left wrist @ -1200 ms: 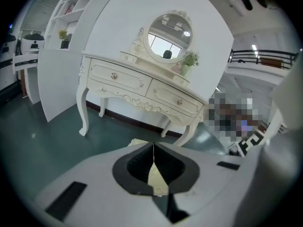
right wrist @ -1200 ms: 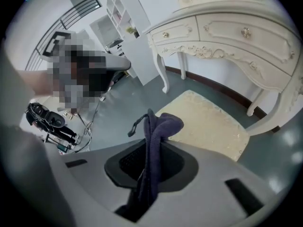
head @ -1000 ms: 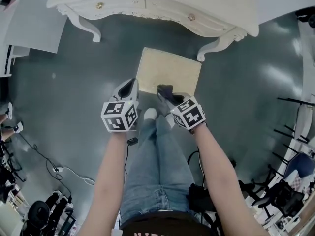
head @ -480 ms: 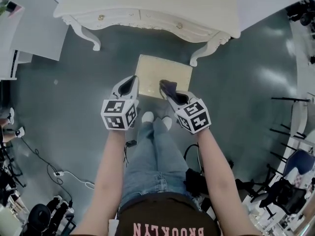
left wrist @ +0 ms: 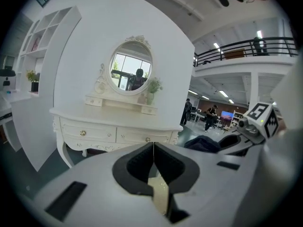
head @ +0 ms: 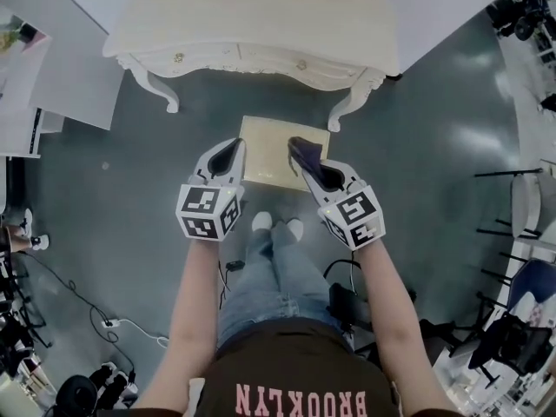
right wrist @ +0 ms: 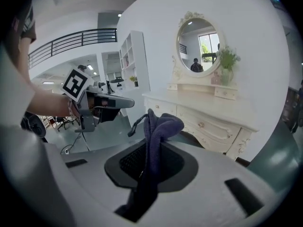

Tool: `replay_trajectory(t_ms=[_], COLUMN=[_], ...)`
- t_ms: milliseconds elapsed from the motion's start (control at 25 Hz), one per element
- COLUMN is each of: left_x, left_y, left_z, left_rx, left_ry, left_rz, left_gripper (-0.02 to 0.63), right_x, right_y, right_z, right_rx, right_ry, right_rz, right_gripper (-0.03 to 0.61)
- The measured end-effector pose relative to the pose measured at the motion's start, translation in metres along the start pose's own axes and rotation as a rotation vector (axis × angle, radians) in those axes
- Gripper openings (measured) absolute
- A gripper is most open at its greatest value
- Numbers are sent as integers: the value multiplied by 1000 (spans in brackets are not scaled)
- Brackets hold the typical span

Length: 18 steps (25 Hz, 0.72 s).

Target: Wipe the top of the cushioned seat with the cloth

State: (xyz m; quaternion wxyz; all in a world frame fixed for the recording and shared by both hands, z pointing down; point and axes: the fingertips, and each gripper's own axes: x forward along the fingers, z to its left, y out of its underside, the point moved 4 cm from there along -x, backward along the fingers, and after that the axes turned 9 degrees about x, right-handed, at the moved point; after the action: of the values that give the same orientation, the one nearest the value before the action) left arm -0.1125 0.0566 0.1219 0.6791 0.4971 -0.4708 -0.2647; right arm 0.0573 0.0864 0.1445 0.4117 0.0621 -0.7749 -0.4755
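Observation:
The cream cushioned seat (head: 271,142) stands on the floor in front of the white dressing table, partly hidden by both grippers. My right gripper (head: 300,150) is shut on a dark blue cloth (right wrist: 156,131), which sticks up between its jaws and shows in the head view as a dark cloth (head: 301,153) over the seat's right side. My left gripper (head: 233,148) is shut with nothing in it, raised above the seat's left edge. In the left gripper view a sliver of the seat (left wrist: 160,193) shows below the left gripper (left wrist: 153,152).
A white dressing table (head: 252,33) with curved legs and an oval mirror (left wrist: 131,72) stands just beyond the seat. The person's legs and white shoes (head: 261,222) are right behind the seat. Chairs and cables (head: 113,324) lie at the floor's edges.
Both grippers have risen away from the seat, which now looks smaller and farther off. The cloth stays clamped in the right gripper.

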Motion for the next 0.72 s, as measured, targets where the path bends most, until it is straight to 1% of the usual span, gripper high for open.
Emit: replay_trajectory(t_ms=[120, 360, 520, 720], left_x=[-9, -33, -45, -65], left_y=[-23, -64, -93, -130], left_z=[-4, -9, -11, -15], left_rx=[21, 12, 62, 142], left_ry=[-2, -7, -17, -32], left_rz=[-47, -161, -226, -315], left_gripper=[5, 5, 5, 5], right_x=[-21, -61, -88, -118], right_y=[-19, -49, -69, -84], right_z=[1, 2, -1, 1], right_rx=[-13, 7, 10, -37], right_ry=[31, 93, 154, 232], right_rz=[-55, -179, -273, -355], right_gripper=[37, 38, 38, 38])
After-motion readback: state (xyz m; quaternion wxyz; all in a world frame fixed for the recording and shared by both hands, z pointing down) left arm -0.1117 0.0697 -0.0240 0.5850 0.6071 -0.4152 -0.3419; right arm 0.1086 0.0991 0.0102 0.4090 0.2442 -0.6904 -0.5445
